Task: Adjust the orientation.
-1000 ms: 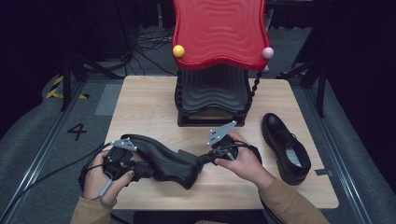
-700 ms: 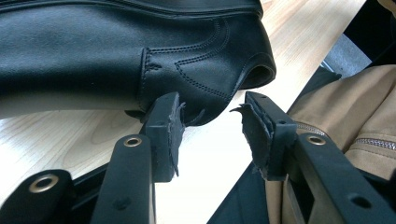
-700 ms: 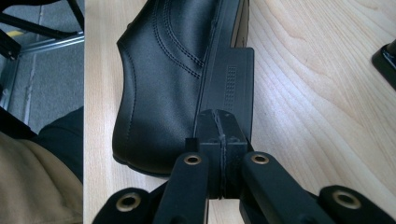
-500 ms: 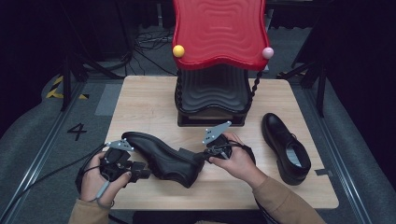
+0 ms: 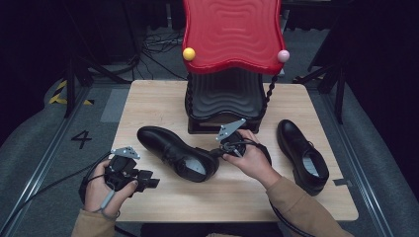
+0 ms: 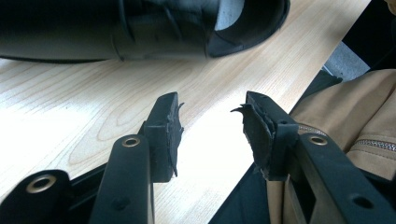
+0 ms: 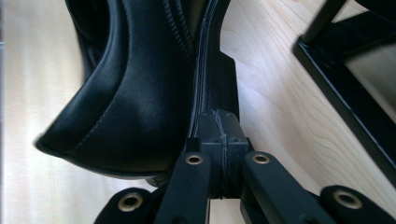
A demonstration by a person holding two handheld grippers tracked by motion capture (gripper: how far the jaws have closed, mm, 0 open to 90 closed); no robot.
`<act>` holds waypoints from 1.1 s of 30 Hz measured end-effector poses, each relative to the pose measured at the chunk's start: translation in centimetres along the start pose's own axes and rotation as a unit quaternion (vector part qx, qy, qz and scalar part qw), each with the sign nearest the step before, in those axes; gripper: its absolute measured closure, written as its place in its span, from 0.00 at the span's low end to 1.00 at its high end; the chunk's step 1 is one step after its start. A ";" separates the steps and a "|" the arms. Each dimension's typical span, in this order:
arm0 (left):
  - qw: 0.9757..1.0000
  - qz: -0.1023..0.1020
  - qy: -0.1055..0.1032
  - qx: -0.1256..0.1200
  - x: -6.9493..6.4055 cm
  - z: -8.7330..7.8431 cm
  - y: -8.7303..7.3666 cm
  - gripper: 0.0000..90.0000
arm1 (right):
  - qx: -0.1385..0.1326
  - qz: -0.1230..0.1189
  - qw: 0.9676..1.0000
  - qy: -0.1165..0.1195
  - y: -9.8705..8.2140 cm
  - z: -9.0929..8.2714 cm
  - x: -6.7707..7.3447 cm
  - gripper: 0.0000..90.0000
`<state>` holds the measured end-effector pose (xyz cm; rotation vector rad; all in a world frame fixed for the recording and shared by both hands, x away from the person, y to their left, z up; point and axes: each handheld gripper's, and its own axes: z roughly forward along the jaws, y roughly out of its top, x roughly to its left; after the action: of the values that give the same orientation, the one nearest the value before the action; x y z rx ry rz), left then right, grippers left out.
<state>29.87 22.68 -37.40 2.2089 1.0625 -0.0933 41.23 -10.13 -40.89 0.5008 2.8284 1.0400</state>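
A black leather lace-up shoe (image 5: 175, 152) lies on its sole near the middle of the wooden table (image 5: 148, 103), toe towards the left edge, with the right gripper (image 5: 221, 151) pinched shut on its heel rim, likely to drag or steady it. The left gripper (image 5: 147, 183) hovers at the front left corner, jaws apart and empty, just short of the shoe's side. Its mate (image 5: 301, 154) rests near the right edge, beside a black rack (image 5: 225, 98) under a red wavy tray (image 5: 231, 32).
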 end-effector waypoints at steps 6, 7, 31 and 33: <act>1.000 0.000 0.000 0.000 0.1 0.1 0.0 0.63 | 0.024 0.019 0.999 -0.010 -0.4 0.7 -1.6 1.00; 1.000 0.000 0.000 0.001 0.1 0.1 0.0 0.63 | 0.031 0.020 0.999 -0.012 -0.6 0.9 -2.0 1.00; 1.000 0.004 -0.001 0.001 0.0 0.3 0.4 0.61 | 0.009 -0.084 0.996 0.029 2.7 -2.4 2.1 0.70; 1.000 0.004 -0.001 0.001 0.0 0.3 0.4 0.61 | 0.025 -0.090 0.995 0.047 2.9 -1.5 2.4 0.68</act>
<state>30.21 22.32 -37.39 2.2139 1.0532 -0.0927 39.43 -8.17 -37.82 0.2003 2.9214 0.9869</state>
